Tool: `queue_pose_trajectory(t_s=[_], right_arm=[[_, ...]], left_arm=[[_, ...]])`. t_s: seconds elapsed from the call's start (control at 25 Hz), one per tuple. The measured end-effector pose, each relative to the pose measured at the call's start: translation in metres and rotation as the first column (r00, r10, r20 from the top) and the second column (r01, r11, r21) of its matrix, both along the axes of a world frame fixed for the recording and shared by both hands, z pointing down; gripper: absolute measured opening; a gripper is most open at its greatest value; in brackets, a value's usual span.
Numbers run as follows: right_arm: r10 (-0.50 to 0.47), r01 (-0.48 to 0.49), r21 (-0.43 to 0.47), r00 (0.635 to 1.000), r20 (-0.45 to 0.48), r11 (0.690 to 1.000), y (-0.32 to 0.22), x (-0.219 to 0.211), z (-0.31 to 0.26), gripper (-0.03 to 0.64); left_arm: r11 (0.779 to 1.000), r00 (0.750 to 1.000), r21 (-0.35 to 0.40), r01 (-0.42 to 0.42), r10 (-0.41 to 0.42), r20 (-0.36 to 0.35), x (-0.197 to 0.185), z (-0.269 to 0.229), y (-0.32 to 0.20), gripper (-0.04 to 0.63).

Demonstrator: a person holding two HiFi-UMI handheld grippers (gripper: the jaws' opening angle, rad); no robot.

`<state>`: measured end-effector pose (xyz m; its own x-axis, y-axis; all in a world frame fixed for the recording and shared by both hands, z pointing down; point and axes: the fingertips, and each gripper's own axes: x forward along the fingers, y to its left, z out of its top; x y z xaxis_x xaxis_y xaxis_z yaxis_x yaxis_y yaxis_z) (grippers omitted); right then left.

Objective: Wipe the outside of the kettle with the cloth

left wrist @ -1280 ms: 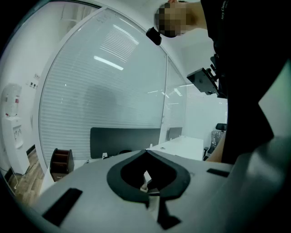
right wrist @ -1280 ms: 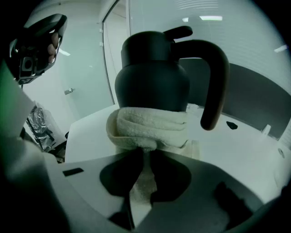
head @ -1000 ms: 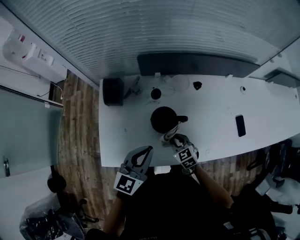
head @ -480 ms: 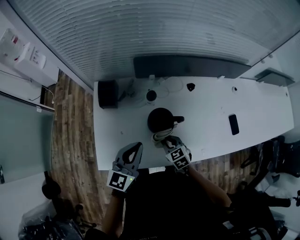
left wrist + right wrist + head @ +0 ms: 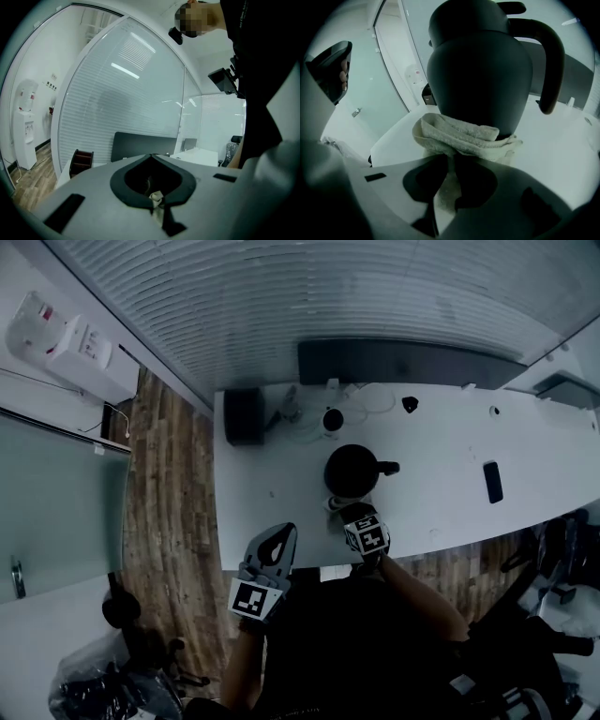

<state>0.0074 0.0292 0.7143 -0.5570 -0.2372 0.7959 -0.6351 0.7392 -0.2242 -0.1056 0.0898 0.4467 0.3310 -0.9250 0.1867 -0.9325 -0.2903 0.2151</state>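
– While the right tongs (image 5: 449,161) pinch the cloth (image 5: 459,135), where is the kettle (image 5: 480,65)?

– Right in front of them. It stands up straight on the white worktop (image 5: 441,498). The cloth bunches up past the tips and touches the kettle low down, on the side facing the person.

– Which way does the handle (image 5: 551,61) go?

– Off to the right. So the round belly facing the tongs is bare, and I think the cloth has room to slide up or around to the left.

– What about the left tongs (image 5: 281,538)?

– They are pressed together with nothing in them. From the head view they hang over the near edge of the worktop, off to the left, and they do not touch the kettle.

– So which one is closer?

– The right one, by a lot. The kettle is tall, so I think a rub should go up and down its side. Nothing holds the kettle, so a hard push could make it slide away.
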Motion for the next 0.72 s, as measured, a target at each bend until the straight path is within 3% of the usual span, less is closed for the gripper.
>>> queue_pose_trajectory(t_s=[0.16, 0.32, 0.6, 0.72], right_arm=[[0.052, -0.056, 0.065, 0.996, 0.073, 0.996, 0.002, -0.007, -0.032, 0.057], [0.151, -0.177, 0.123, 0.969, 0.197, 0.976, 0.001, -0.011, -0.084, 0.057], [0.209, -0.308, 0.335, 0.931, 0.298, 0.891, -0.004, -0.009, -0.187, 0.057], [0.221, -0.319, 0.37, 0.933, 0.284, 0.872, -0.007, -0.023, -0.186, 0.057]], left_arm=[[1.0, 1.0, 0.003, -0.022, 0.022, -0.001, -0.004, -0.001, 0.005, 0.005], [0.998, 0.998, -0.011, -0.06, 0.059, -0.005, -0.009, 0.005, 0.008, 0.005], [0.992, 0.993, -0.032, -0.118, 0.118, -0.003, -0.019, 0.015, 0.01, 0.005], [0.991, 0.991, -0.031, -0.132, 0.132, -0.001, -0.022, 0.02, 0.008, 0.005]])
